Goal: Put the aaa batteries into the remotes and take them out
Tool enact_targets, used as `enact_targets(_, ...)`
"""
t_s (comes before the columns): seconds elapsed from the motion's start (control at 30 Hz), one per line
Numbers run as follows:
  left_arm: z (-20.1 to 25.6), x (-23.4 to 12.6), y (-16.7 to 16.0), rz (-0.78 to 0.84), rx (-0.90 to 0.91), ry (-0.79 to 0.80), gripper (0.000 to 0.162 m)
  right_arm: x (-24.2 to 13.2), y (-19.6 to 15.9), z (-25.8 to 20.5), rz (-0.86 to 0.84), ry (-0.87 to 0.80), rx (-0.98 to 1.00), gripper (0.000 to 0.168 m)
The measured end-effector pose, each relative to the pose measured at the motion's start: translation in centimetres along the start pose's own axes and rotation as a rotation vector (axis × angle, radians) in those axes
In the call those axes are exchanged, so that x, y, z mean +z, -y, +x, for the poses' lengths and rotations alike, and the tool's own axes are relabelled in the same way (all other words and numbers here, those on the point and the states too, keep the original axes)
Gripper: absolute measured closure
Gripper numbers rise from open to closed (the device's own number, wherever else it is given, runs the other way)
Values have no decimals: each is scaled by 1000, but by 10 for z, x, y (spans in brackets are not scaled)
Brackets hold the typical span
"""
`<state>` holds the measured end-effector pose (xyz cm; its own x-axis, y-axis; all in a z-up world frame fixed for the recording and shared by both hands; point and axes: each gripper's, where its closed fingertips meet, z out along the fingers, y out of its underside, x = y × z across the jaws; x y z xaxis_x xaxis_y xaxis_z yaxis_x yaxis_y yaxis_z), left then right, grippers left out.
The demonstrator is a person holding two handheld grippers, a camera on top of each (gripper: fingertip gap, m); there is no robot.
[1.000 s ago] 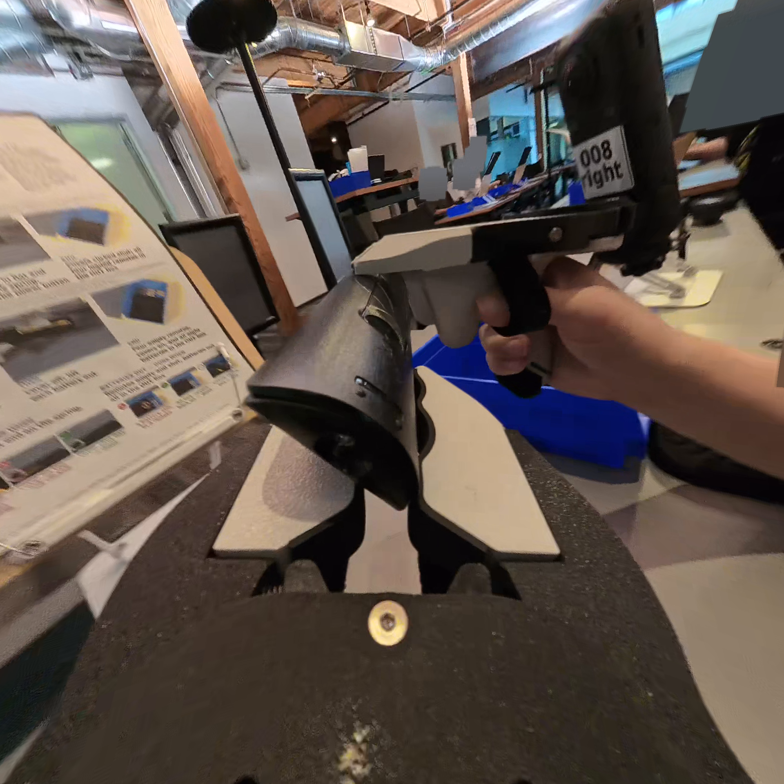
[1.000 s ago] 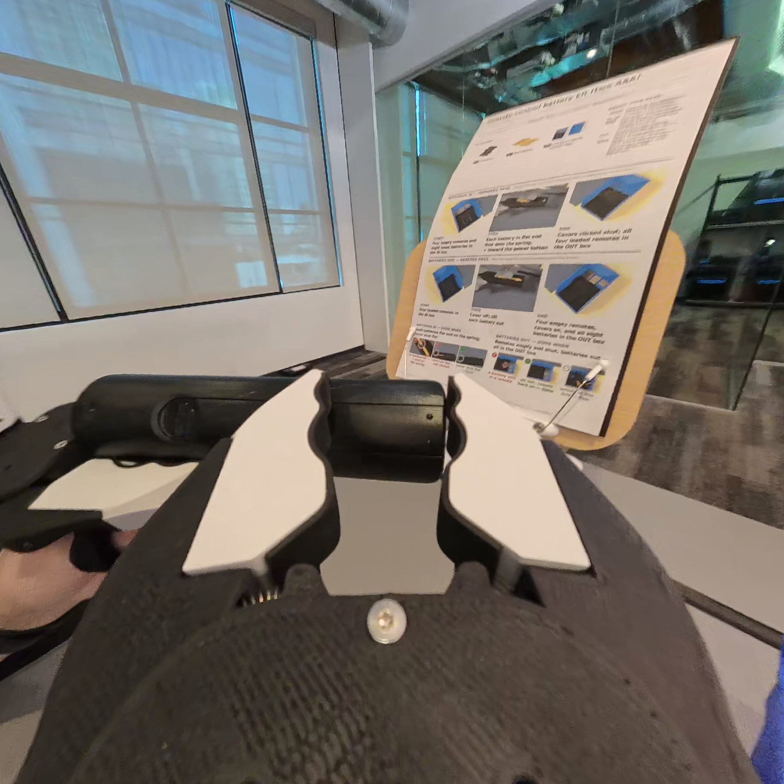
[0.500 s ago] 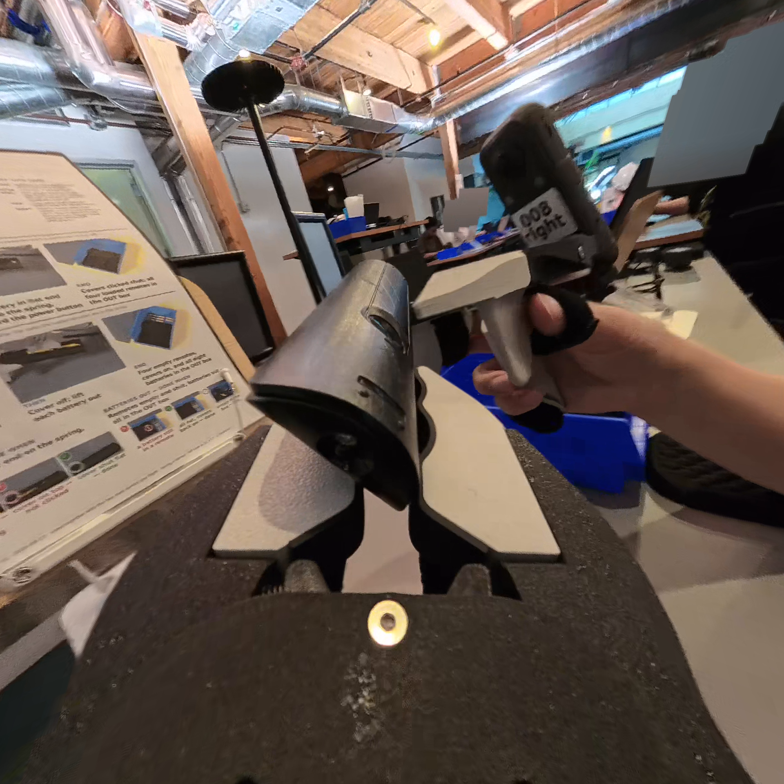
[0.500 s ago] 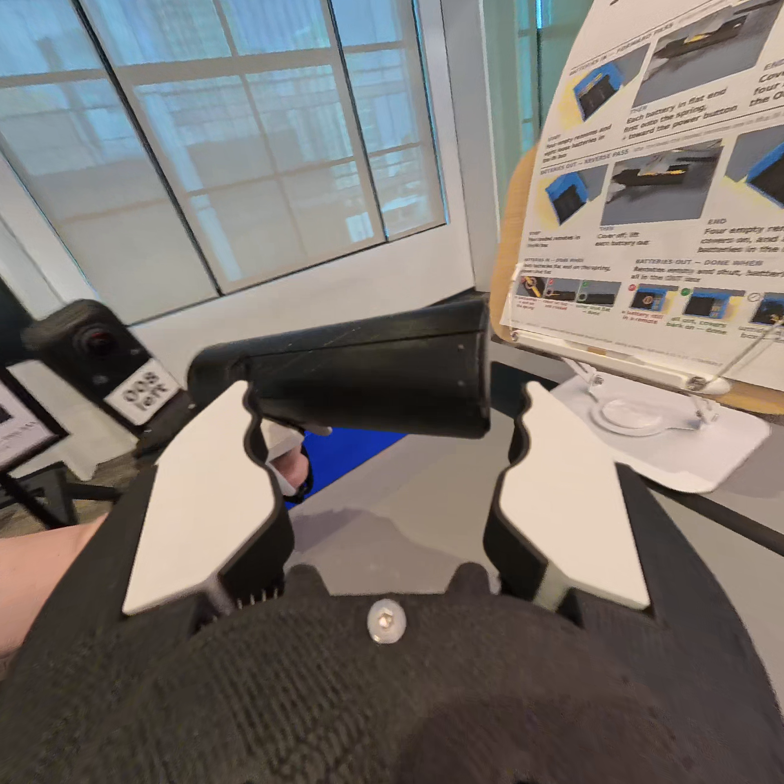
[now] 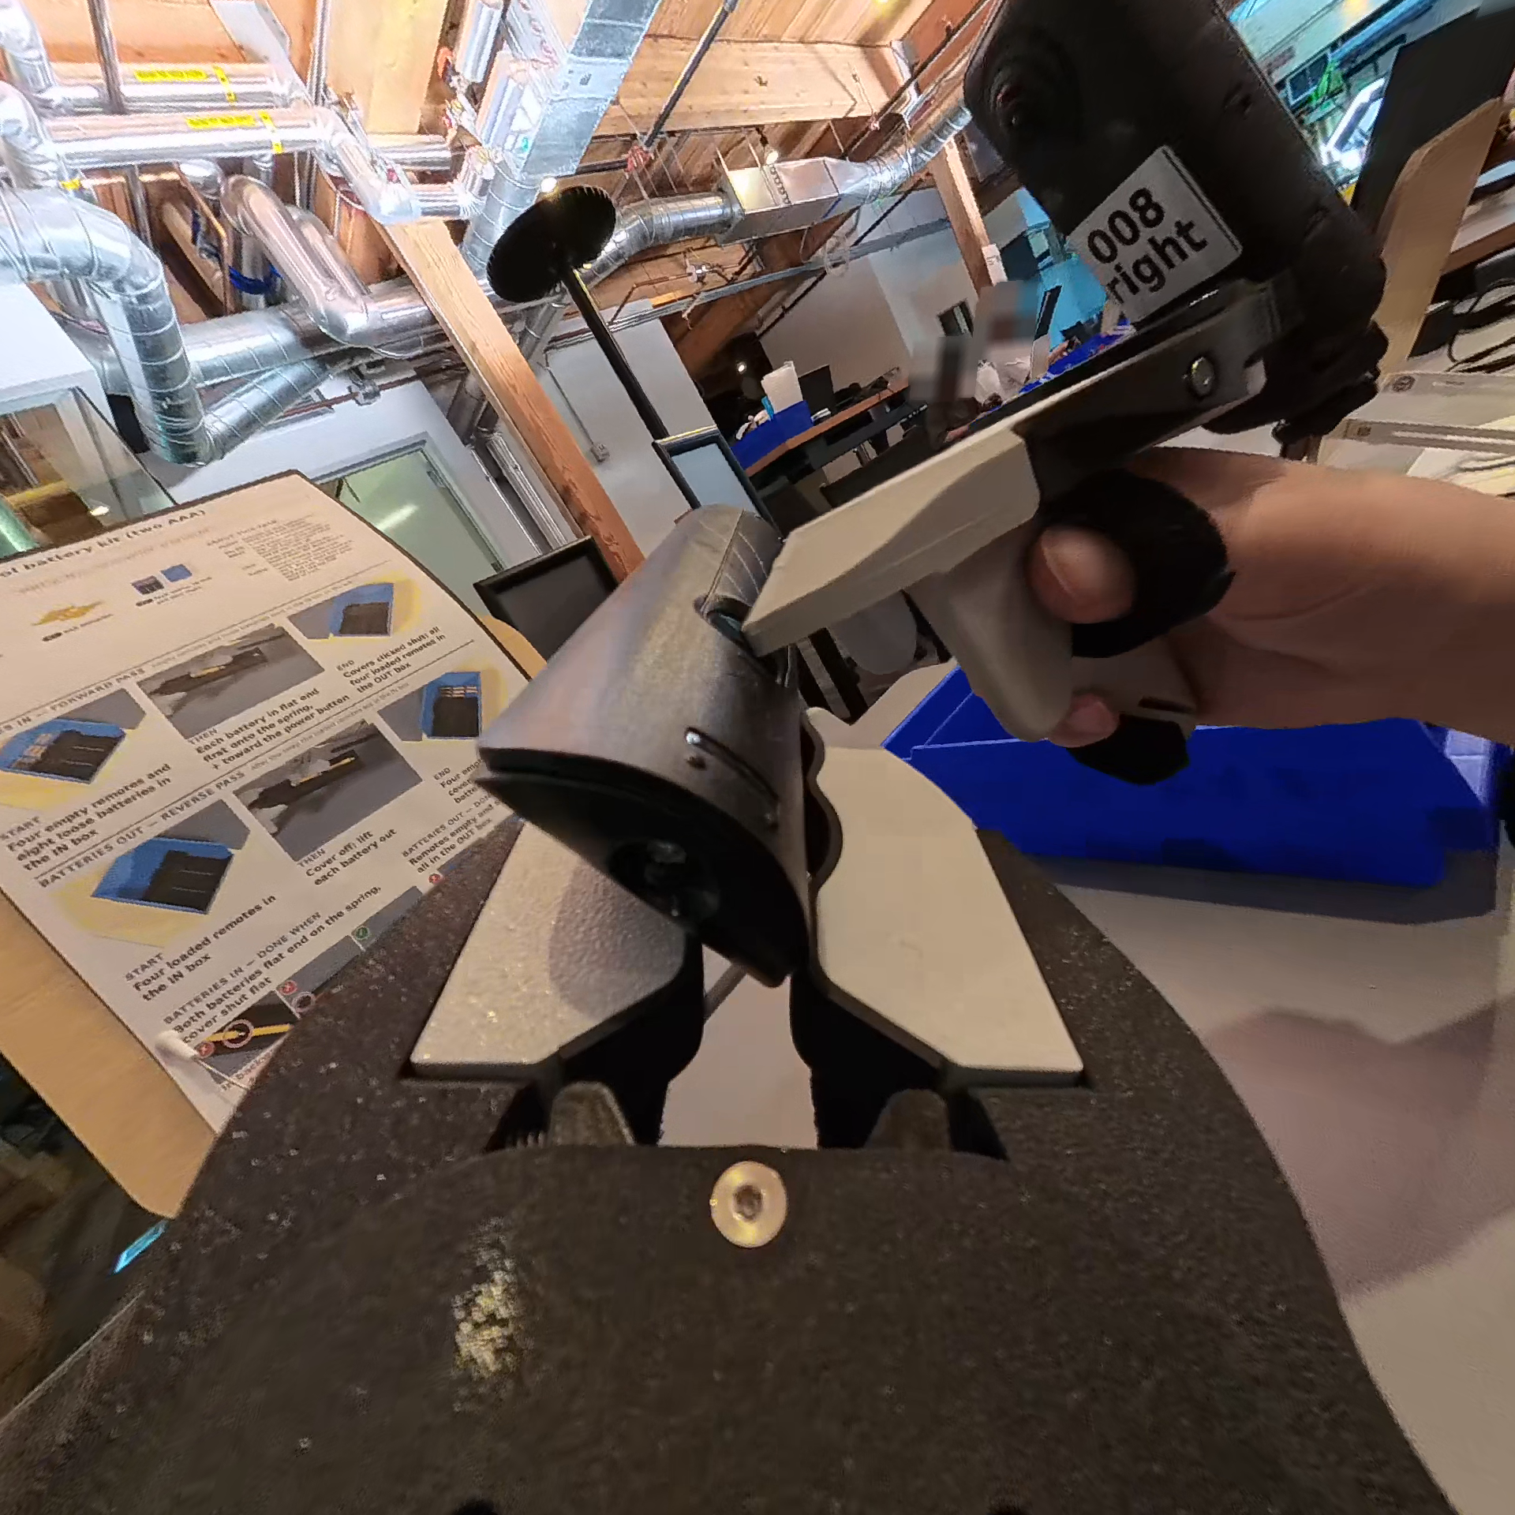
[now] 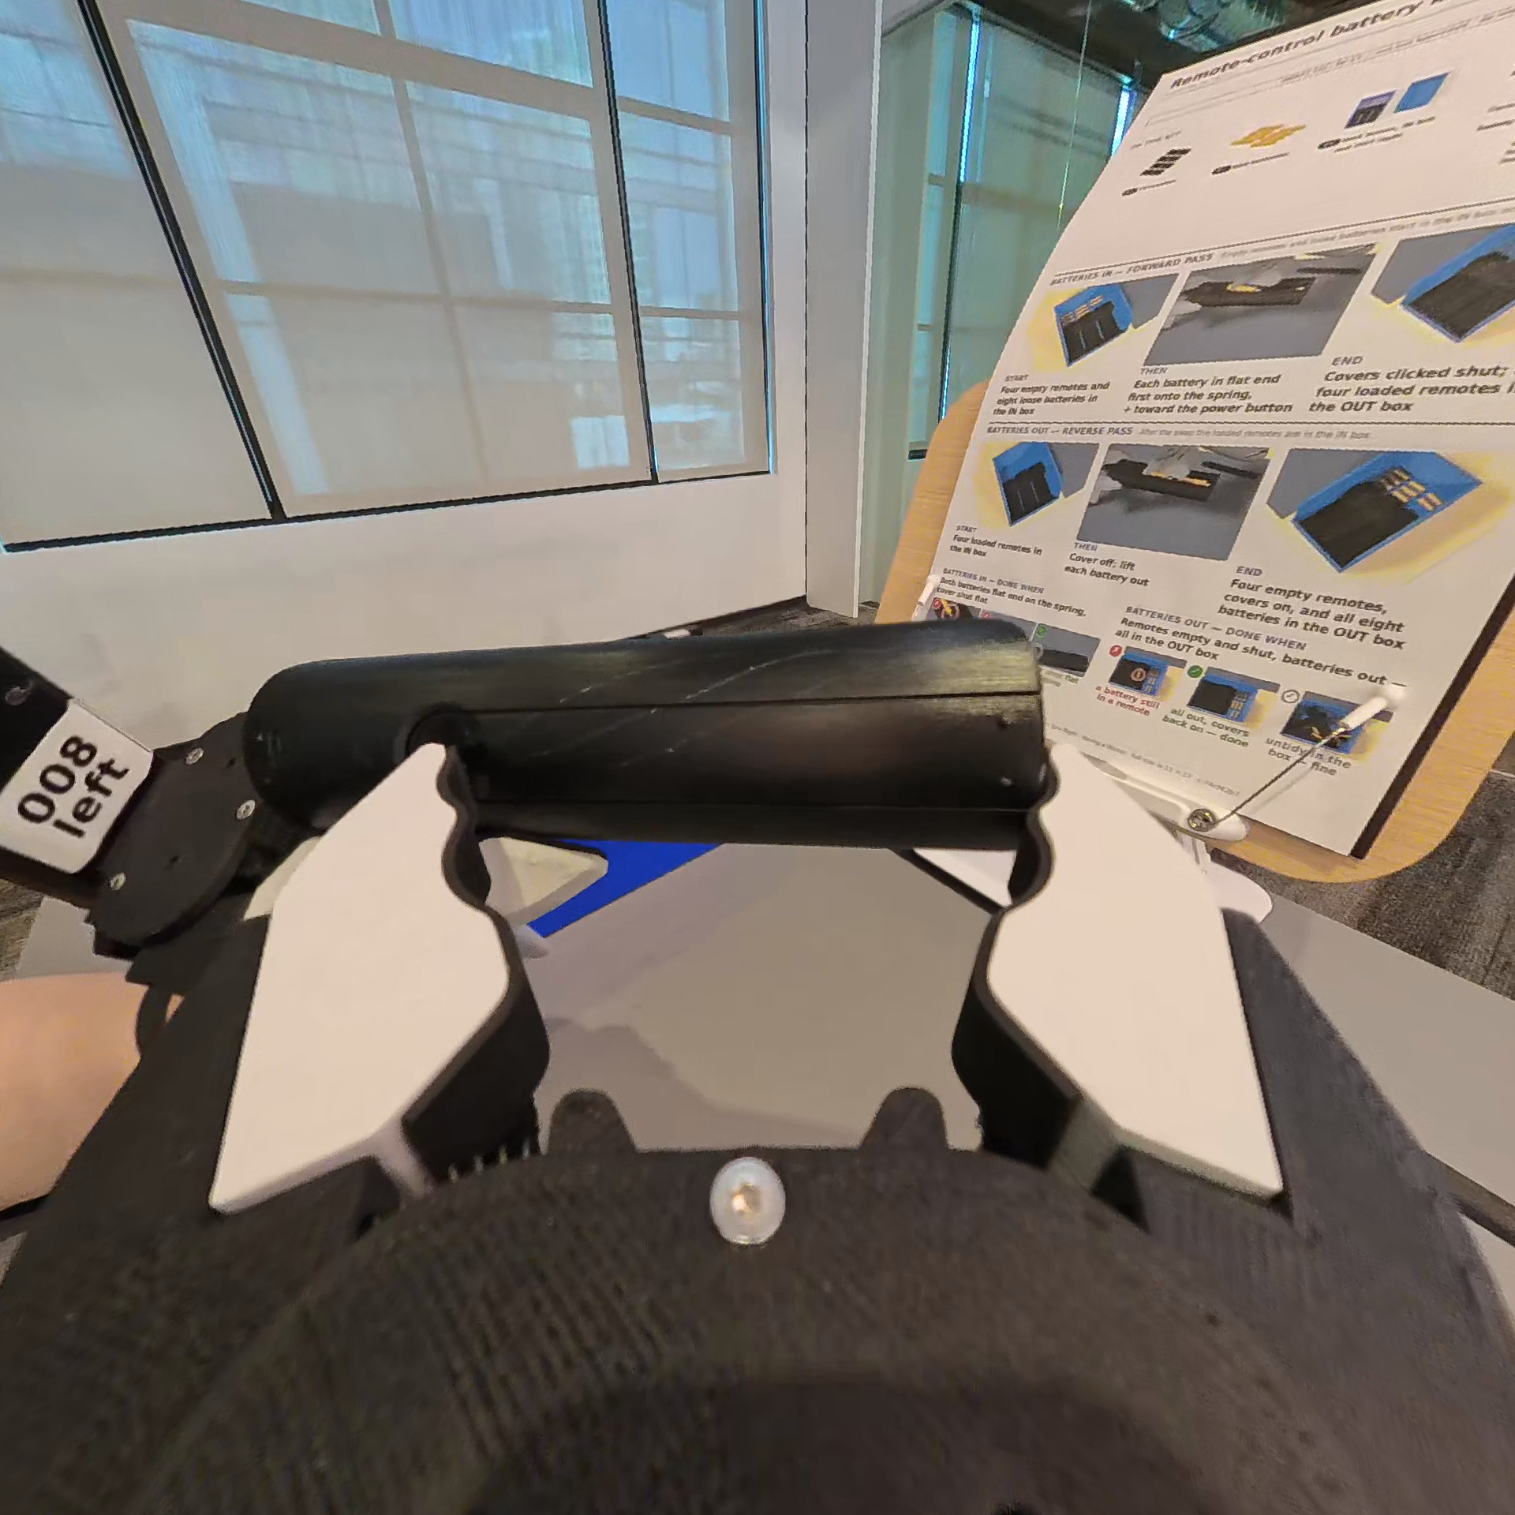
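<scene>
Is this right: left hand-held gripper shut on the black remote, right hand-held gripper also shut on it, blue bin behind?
Not quite. The right hand-held gripper is open: in the right wrist view its fingers stand wide apart, spanning the black remote along its length. The rest holds: the left hand-held gripper is shut on the remote, with the blue bin behind.

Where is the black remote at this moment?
The black remote is held off the table between the left tool's fingers; in the right wrist view it lies crosswise at the open right tool's fingertips.
</scene>
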<state>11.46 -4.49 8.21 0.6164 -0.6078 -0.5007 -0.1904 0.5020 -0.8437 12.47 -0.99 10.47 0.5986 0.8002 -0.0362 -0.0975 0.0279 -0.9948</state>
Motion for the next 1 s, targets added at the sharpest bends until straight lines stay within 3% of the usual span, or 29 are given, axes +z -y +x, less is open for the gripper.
enact_targets(0.47, 4, -8, 16, 126, 27, 31, 143, -8, 22, -15, 257, 21, -120, 45)
enact_targets(0.57, 8, -15, 31, 225, 2, 31, 143, -10, 27, -24, 324, 79, -46, 45)
enact_targets(0.67, 9, -12, 30, 185, 20, 18, 143, -11, 26, -22, 337, 94, -4, 44)
enact_targets(1.0, 15, -1, 14, 50, -74, -37, 144, -19, 33, -8, 355, -37, -190, 55)
